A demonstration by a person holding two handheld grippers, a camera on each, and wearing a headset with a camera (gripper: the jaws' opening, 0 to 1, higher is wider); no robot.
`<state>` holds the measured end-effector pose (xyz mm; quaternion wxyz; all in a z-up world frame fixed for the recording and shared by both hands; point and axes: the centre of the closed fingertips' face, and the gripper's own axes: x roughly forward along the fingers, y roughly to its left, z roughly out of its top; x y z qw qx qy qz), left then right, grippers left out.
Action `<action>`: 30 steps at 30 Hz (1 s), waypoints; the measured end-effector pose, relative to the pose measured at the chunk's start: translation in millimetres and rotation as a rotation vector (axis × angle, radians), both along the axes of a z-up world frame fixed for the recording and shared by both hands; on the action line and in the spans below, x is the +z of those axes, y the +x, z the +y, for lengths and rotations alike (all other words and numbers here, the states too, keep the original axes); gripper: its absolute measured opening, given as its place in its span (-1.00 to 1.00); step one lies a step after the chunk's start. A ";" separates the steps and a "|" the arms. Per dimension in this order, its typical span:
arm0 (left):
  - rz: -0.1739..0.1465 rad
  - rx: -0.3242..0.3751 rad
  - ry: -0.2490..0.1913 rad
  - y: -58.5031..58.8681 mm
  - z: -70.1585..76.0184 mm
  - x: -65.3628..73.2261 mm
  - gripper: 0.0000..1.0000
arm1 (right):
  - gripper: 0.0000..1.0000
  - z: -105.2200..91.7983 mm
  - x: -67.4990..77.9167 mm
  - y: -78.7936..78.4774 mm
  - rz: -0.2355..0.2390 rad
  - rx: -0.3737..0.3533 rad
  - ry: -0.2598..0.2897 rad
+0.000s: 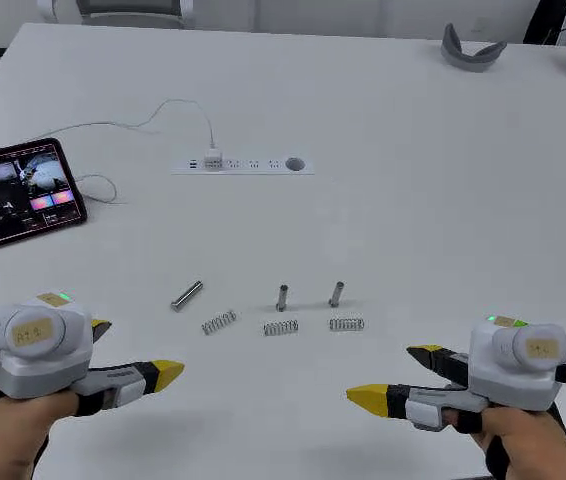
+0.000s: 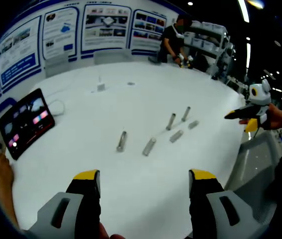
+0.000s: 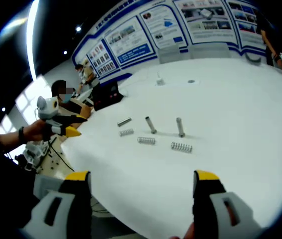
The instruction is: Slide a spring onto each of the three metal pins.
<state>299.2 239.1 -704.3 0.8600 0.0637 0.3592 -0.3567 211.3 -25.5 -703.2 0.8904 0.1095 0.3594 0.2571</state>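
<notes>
Springs (image 1: 281, 327) not on any pin yet, so looks like the very first step of the job. Biggest thing first: a wide white table (image 1: 413, 120), holding all of it. On its left side, a tablet (image 1: 13, 195) with small bright pictures on the screen, no words to read. Near the front edge, left gripper (image 1: 135, 350) and right gripper (image 1: 393, 373), both with yellow-tipped jaws wide apart, holding nothing, well back from the parts. Farther back, a white power strip (image 1: 243, 165) with a plug in it and a thin wire. In the middle, three metal pins (image 1: 282, 297): left one lying flat, other two standing up. Just in front of them, the three springs, one before each pin, all on their sides and touching no pin. Next, most likely: reach in, pinch one spring softly so as not to squash it, hold a pin steady with the other gripper, line up the hole and slide it on. Tiny parts, so easy to knock over or let roll. Pale stickers (image 1: 31, 333) on top of both grippers, and blue-and-white posters (image 2: 101, 25) on the wall in the gripper views, all too small to read. No brand name to make out anywhere.
</notes>
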 end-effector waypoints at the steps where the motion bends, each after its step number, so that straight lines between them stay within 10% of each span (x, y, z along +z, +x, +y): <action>1: 0.000 -0.004 0.002 1.0 -0.7 -0.3 0.48 | 0.71 0.1 0.2 -0.7 0.000 -0.001 -0.001; 30: -0.010 -0.087 0.021 30.6 -29.1 -5.6 0.38 | 0.70 -1.7 -0.2 -1.2 0.007 -0.020 0.018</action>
